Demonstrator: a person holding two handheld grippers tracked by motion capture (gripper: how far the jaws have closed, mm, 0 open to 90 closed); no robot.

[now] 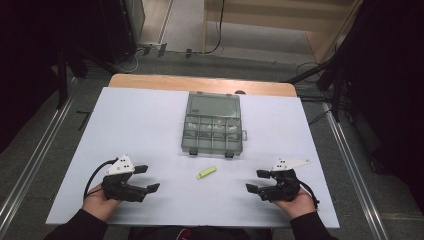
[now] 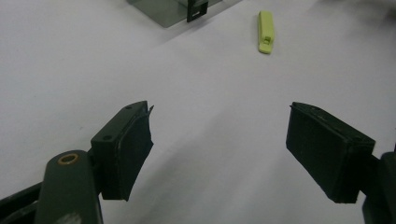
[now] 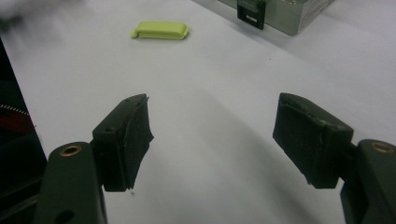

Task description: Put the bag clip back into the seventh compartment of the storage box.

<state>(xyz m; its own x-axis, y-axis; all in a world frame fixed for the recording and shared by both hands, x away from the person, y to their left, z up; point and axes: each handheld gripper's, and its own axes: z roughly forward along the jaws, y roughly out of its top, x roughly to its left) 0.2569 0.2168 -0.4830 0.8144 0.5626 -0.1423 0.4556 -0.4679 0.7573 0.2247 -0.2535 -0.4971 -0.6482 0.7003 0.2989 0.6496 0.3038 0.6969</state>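
Fingers (image 2: 126, 149) of the left gripper (image 1: 144, 179) stand wide apart, nothing between them, bare white sheet under the gap. Same on the right gripper (image 1: 258, 181): fingers (image 3: 123, 142) spread, pads clean, no contact with anything. Both tools rest low near the front edge of the bench (image 1: 150, 130), one in each hand, angled inward toward the middle. Reads as a ready posture, each with a clear line to the same spot.

Between them, slightly ahead, lies a small yellow-green clip (image 1: 206, 172), flat on the sheet, well apart from either gripper. From the left gripper view it shows long and narrow (image 2: 265, 31); from the right gripper view, broadside (image 3: 160, 30). Lying loose and alone in the open, it looks like the piece in hand. Roughly midway, so either side could take it; the right sees its broad flank, and closing across the narrow width may give the easier pinch.

Beyond the clip, just behind it, sits a clear compartment box (image 1: 212, 122), lid closed as far as I can tell, dark latches on the near edge facing the person. Small pale items in several cells, too small to name. Latches toward the hands suggests opening from this side.
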